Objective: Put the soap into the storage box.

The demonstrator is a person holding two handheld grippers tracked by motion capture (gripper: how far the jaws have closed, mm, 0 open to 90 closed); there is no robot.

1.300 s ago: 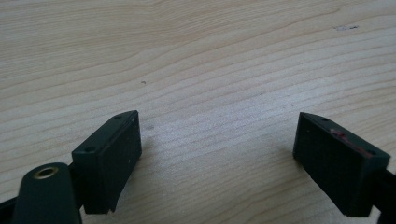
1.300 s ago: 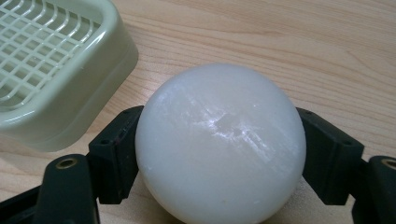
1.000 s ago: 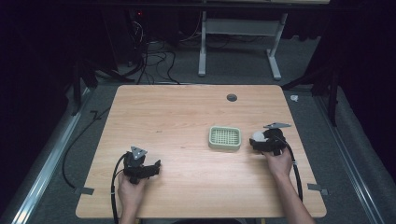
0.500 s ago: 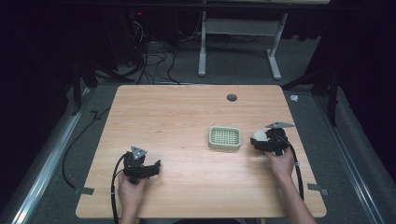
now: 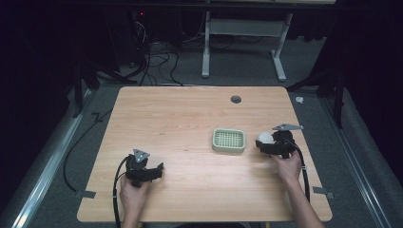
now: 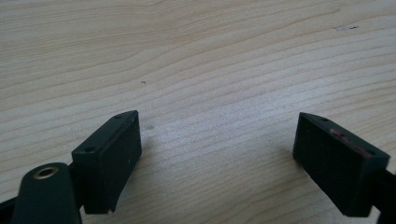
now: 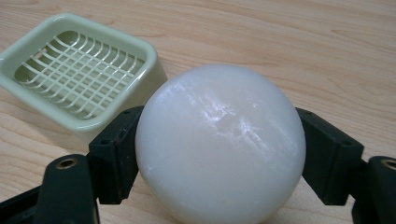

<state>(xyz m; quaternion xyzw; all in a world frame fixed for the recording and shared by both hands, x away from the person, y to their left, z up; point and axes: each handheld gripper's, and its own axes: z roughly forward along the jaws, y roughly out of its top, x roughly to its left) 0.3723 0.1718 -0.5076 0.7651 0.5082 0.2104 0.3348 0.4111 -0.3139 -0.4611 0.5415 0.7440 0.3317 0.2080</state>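
right gripper [image 5: 266, 144] jaws clamp round white soap [image 7: 219, 144], now drawn right of soap dish [image 5: 228, 140] | left gripper [image 6: 219, 154] open, idle on bench [image 5: 180, 114]

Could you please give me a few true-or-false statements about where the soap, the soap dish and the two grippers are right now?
1. The right gripper has its jaws shut on the round white soap. True.
2. The soap already lies in the green soap dish. False: it is held in the jaws beside the dish, whose grid is bare.
3. The left gripper holds a second soap. False: its jaws stand open over bare wooden table.
4. In the high view the dish lies between the two grippers, nearer the right one. True.
5. The dish is turned upside down. False: its open grid faces up.
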